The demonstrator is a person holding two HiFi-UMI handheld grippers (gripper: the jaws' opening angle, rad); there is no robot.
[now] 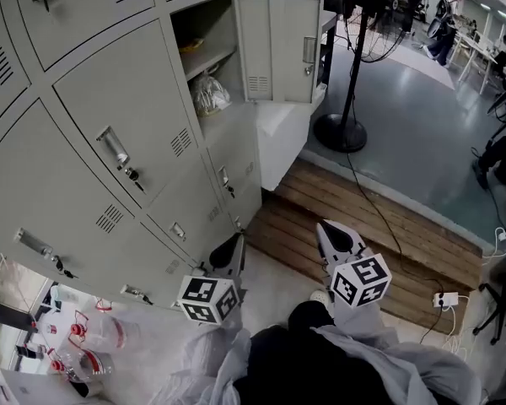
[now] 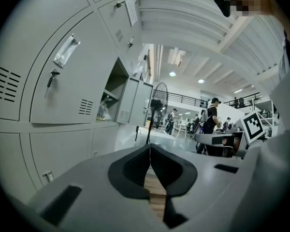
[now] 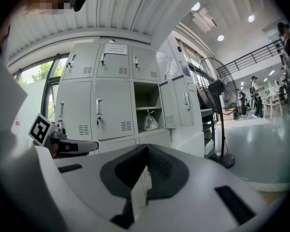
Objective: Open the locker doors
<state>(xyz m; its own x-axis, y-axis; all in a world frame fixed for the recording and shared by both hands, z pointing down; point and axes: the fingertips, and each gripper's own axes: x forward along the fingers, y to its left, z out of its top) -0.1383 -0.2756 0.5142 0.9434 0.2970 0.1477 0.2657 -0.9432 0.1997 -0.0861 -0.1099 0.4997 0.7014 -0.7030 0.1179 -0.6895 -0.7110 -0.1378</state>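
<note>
A bank of grey lockers (image 1: 84, 125) fills the left of the head view. One upper door (image 1: 278, 45) hangs open, and a clear plastic bag (image 1: 209, 94) lies in its compartment. The door to its left (image 1: 126, 112), with a metal handle (image 1: 116, 150), is closed, as are the lower ones. My left gripper (image 1: 228, 256) is shut and empty, a short way off the bottom lockers. My right gripper (image 1: 333, 239) hangs beside it over the wooden platform, also shut and empty. The right gripper view faces the lockers (image 3: 108, 110) and the open compartment (image 3: 147, 112) from a distance.
A standing fan (image 1: 341, 129) rises from the grey floor right of the open door. A wooden platform (image 1: 363, 218) runs along the locker base, with a cable and a white power strip (image 1: 445, 299) at its right end. Clear containers with red parts (image 1: 84, 344) lie at lower left.
</note>
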